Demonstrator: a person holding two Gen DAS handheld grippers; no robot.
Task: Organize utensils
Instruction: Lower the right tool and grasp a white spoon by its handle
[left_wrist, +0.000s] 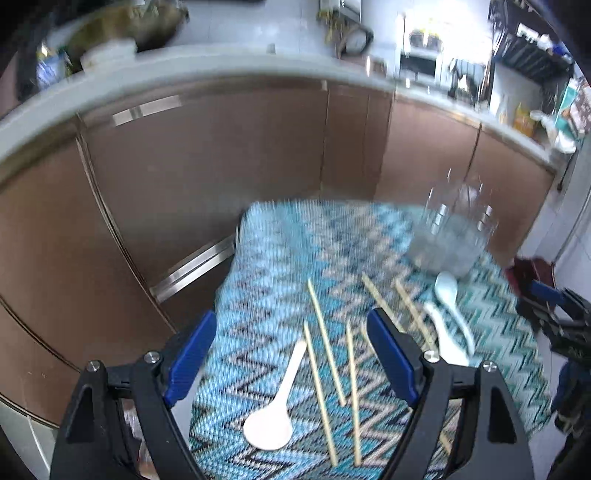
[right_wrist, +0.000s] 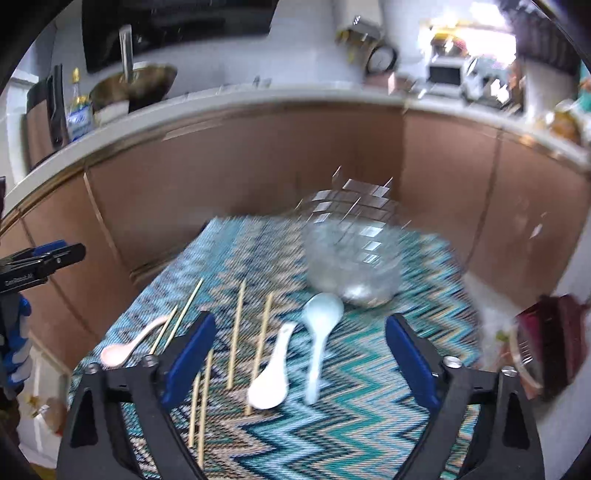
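On a teal zigzag cloth (left_wrist: 280, 258) (right_wrist: 369, 424) lie several wooden chopsticks (left_wrist: 327, 341) (right_wrist: 236, 332) and three ceramic spoons. A white spoon (left_wrist: 275, 410) (right_wrist: 122, 349) lies between the wide-apart fingers of my left gripper (left_wrist: 291, 336), which hangs open above it. Another white spoon (right_wrist: 271, 376) (left_wrist: 443, 334) and a pale blue spoon (right_wrist: 319, 332) (left_wrist: 448, 299) lie side by side under my right gripper (right_wrist: 299, 338), open with nothing held. A clear faceted glass bowl (right_wrist: 351, 258) (left_wrist: 448, 236) stands just beyond them. Each gripper shows at the edge of the other's view.
Brown cabinet doors (left_wrist: 221, 166) under a pale countertop (left_wrist: 184, 77) rise just behind the cloth. A wok, bottle and appliances stand on the counter. A dark red object (right_wrist: 550, 339) sits off the cloth's right side.
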